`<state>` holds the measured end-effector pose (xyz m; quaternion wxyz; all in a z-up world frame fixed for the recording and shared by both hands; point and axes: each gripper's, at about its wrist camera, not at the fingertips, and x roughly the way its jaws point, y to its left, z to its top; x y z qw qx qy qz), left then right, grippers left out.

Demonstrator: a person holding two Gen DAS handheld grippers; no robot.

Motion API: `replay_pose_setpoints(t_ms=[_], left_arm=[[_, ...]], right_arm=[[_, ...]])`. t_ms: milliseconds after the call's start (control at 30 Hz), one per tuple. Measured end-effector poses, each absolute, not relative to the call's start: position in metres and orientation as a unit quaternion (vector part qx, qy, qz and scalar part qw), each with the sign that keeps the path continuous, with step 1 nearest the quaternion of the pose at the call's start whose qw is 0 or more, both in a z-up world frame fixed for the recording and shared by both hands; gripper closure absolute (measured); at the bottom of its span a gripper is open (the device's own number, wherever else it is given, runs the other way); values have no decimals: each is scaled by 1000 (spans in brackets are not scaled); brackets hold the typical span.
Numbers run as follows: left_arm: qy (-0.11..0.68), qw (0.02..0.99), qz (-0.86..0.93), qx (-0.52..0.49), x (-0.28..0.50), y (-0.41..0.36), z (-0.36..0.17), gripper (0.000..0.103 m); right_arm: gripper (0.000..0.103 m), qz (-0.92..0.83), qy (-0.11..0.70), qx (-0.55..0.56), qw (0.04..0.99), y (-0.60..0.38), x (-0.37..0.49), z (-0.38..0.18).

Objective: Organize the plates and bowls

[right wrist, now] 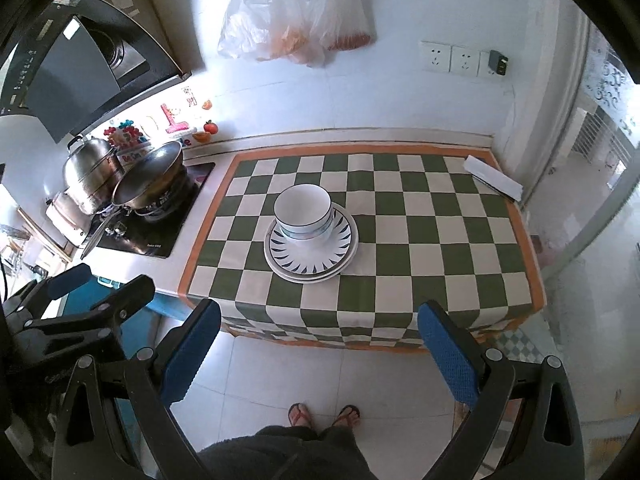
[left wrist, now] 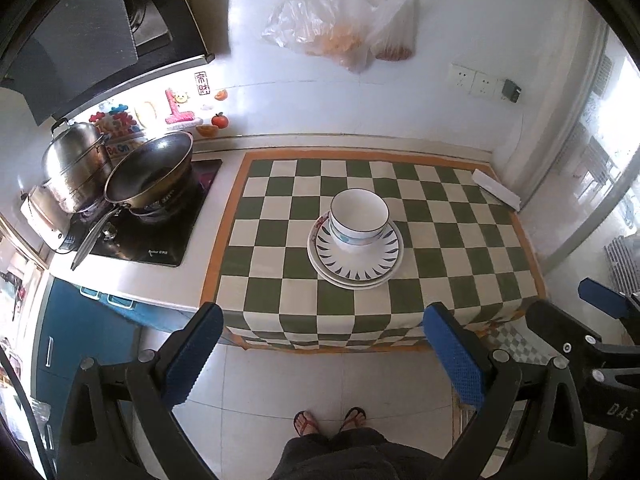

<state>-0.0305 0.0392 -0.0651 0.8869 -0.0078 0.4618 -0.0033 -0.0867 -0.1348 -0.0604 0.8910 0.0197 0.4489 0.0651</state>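
Left wrist view: white blue-rimmed ceramic bowls sit nested on stacked patterned plates mid checkered cloth, seemingly already tidied. The left gripper, at 6 o'clock, gapes wide, empty.

Right wrist view: the right gripper likewise spreads wide, touching nothing.

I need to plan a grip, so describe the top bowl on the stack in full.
The top bowl is white and glossy, ceramic by its look, with a thin dark line around the rim and a blue band lower on the outside. It stands upright and looks empty, nested in another bowl on a stack of plates on the checkered cloth. Neither claw touches it.
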Motion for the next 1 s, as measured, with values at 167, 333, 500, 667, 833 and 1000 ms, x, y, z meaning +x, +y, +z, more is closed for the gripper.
replay_pose_setpoints(t_ms=[167,333,500,667,833,1000], left_arm=[[460,888,-4,-8,-38,44,-63,0],[464,886,-8,-12,-43,50,-62,0],[465,885,-14,-7,-45,55,-60,0],[462,887,-13,3,-46,57,-61,0],[457,889,-19,6,-43,60,-58,0],[454,891,-23,5,-40,62,-55,0]], right_arm=[[2,52,450,27,891,-132,-96,-61],[2,35,458,29,888,-132,-98,-67],[2,21,463,30,886,-129,-99,-70],[2,5,455,21,890,-123,-101,-66],[2,-3,450,18,893,-120,-101,-63],[2,-7,447,20,894,-118,-100,-60]])
